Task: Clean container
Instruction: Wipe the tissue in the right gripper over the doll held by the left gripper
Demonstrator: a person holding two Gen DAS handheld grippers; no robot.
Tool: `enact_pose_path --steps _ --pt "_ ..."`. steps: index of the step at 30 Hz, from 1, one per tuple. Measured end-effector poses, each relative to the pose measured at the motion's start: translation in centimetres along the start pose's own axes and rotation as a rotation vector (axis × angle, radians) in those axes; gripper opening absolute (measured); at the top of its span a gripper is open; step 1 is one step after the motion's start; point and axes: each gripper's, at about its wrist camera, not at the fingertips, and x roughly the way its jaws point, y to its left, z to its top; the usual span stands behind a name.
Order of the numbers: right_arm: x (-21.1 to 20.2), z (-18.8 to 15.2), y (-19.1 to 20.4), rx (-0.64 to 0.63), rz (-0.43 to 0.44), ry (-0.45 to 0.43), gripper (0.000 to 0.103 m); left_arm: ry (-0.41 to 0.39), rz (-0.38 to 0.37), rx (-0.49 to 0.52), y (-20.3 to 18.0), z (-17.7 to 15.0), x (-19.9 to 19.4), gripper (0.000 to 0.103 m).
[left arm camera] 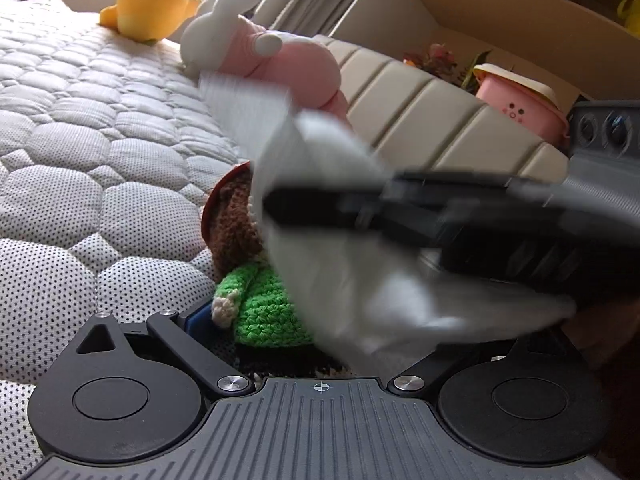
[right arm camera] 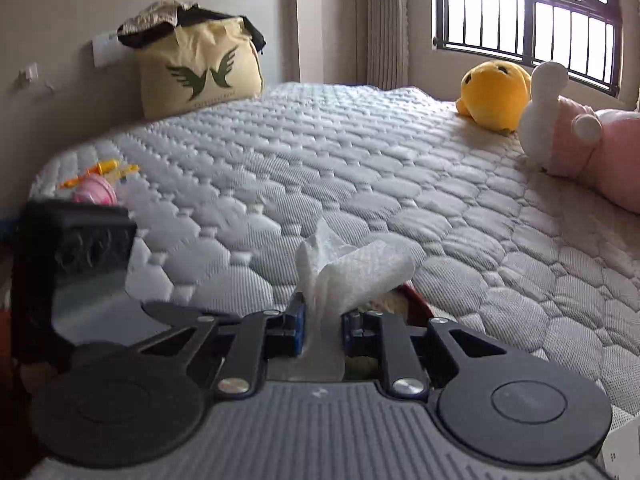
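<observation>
In the right wrist view my right gripper (right arm camera: 324, 320) is shut on a crumpled white paper tissue (right arm camera: 352, 268). The left wrist view shows the same gripper (left arm camera: 280, 208) blurred, reaching in from the right with the tissue (left arm camera: 340, 240) draped over it. Under the tissue lies a crochet doll (left arm camera: 260, 308) with brown hair and a green jumper. A red rim (left arm camera: 206, 208), perhaps the container, curves behind its head. My left gripper (left arm camera: 352, 324) has its fingers far apart around the doll. Its blue left pad (left arm camera: 198, 318) is beside the doll's hand, and the tissue hides its right finger.
All this is over a grey quilted mattress (right arm camera: 320, 160). A yellow plush (right arm camera: 494, 94) and a pink-and-white rabbit plush (right arm camera: 568, 136) lie at the far side. A beige bag (right arm camera: 200, 68) leans on the wall, small plastic toys (right arm camera: 96, 188) sit at the left edge, and a padded headboard (left arm camera: 420, 116) is at right.
</observation>
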Motion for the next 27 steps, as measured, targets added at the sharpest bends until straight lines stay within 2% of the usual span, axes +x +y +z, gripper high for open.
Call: enact_pose_path --steps 3,6,12,15,17,18,19,20,23,27 --pt "-1.4 -0.9 -0.9 0.031 0.002 -0.007 0.020 0.000 -0.005 -0.001 0.1 0.0 0.1 0.101" --pt "-2.6 -1.4 -1.6 0.040 -0.029 0.005 0.025 0.002 -0.005 0.002 0.0 0.0 0.2 0.102" --pt "-3.8 -3.6 -3.5 0.097 -0.071 0.041 0.024 0.000 -0.012 -0.006 0.0 -0.1 0.1 0.103" --pt "-5.6 -4.9 -4.4 0.163 -0.075 0.019 0.024 -0.005 0.005 -0.006 -0.2 0.0 0.2 0.103" --pt "-7.7 -5.6 -5.4 0.224 -0.059 -0.028 0.024 -0.005 0.052 0.021 -0.9 0.3 0.4 0.101" --pt "-8.8 -5.9 -5.8 0.243 -0.061 -0.058 0.024 0.005 0.089 0.057 -1.5 0.3 0.7 0.094" --pt "-10.0 -6.1 -6.2 0.262 -0.063 -0.087 0.024 0.017 0.137 0.109 -2.3 0.4 1.1 0.080" --pt "-11.2 -6.4 -6.6 0.284 -0.063 -0.120 0.024 0.025 0.181 0.169 -3.3 0.4 1.5 0.075" --pt "-14.5 -7.3 -8.0 0.349 -0.049 -0.202 0.024 0.037 0.267 0.372 -6.5 -0.1 2.8 0.070" --pt "-17.7 -8.7 -9.2 0.392 -0.040 -0.267 0.024 0.048 0.348 0.749 -12.2 -3.2 4.8 0.070"
